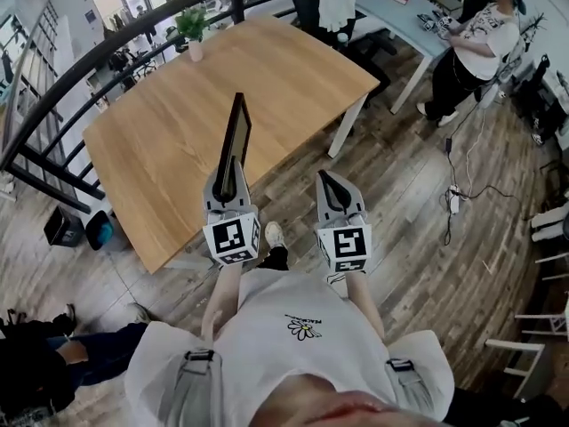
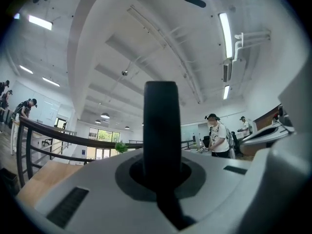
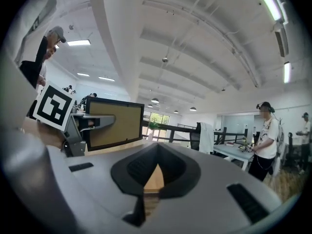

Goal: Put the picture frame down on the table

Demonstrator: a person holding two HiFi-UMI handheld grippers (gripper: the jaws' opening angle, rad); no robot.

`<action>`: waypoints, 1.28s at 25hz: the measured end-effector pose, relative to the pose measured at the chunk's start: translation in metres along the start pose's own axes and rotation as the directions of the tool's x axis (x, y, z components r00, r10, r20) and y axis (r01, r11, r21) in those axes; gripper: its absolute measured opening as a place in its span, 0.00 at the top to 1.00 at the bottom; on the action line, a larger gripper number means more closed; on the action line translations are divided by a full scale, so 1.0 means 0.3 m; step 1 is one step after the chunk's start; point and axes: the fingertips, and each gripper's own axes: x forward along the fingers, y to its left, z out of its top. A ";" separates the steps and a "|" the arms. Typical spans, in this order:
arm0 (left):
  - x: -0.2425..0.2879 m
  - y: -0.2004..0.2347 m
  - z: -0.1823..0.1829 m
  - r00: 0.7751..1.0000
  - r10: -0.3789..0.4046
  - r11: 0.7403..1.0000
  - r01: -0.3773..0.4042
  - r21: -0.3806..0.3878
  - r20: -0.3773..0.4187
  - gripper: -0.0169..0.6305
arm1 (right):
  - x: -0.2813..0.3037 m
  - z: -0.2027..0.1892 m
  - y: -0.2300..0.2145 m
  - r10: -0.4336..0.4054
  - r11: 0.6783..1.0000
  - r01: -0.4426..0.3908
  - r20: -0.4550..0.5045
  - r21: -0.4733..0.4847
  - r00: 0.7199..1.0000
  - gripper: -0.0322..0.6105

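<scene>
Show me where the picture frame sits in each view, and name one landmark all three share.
Head view: picture frame, edge-on and upright, left of centre, in the left hand-held gripper.
Left gripper view: the dark upright bar at centre, between the jaws.
Right gripper view: left of centre, tan panel showing.
Shared landmark: the potted plant.

Both forearms reach forward from the chest, side by side and apart. The left tongs (image 1: 229,174) point ahead, their jaws clamped on one edge of an upright picture frame (image 1: 236,132). The right tongs (image 1: 331,183) also point ahead, jaws closed tip to tip with nothing between them.
</scene>
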 end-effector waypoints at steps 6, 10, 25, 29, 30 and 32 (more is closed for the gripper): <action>0.282 0.098 0.001 0.999 0.048 0.998 -0.048 0.032 0.012 0.94 | 0.306 0.024 -0.085 0.060 0.998 -0.060 0.010 0.006 0.998 0.94; 0.333 0.063 -0.022 0.996 0.078 0.993 -0.082 0.080 0.050 0.94 | 0.370 -0.016 -0.141 0.097 0.995 -0.097 0.068 0.007 0.993 0.94; 0.290 0.258 -0.142 0.953 0.247 0.954 -0.271 0.131 0.174 0.94 | 0.648 -0.069 0.006 0.248 0.968 -0.251 0.188 -0.007 0.950 0.94; 0.247 0.317 -0.149 0.937 0.301 0.946 -0.317 0.072 0.178 0.94 | 0.695 -0.012 0.064 0.304 0.952 -0.303 0.225 -0.039 0.926 0.94; 0.235 0.326 -0.150 0.932 0.316 0.938 -0.335 0.086 0.177 0.94 | 0.703 0.002 0.074 0.316 0.948 -0.315 0.237 -0.044 0.919 0.94; 0.218 0.339 -0.148 0.921 0.348 0.917 -0.373 0.140 0.173 0.94 | 0.722 0.022 0.089 0.338 0.941 -0.336 0.249 -0.052 0.908 0.94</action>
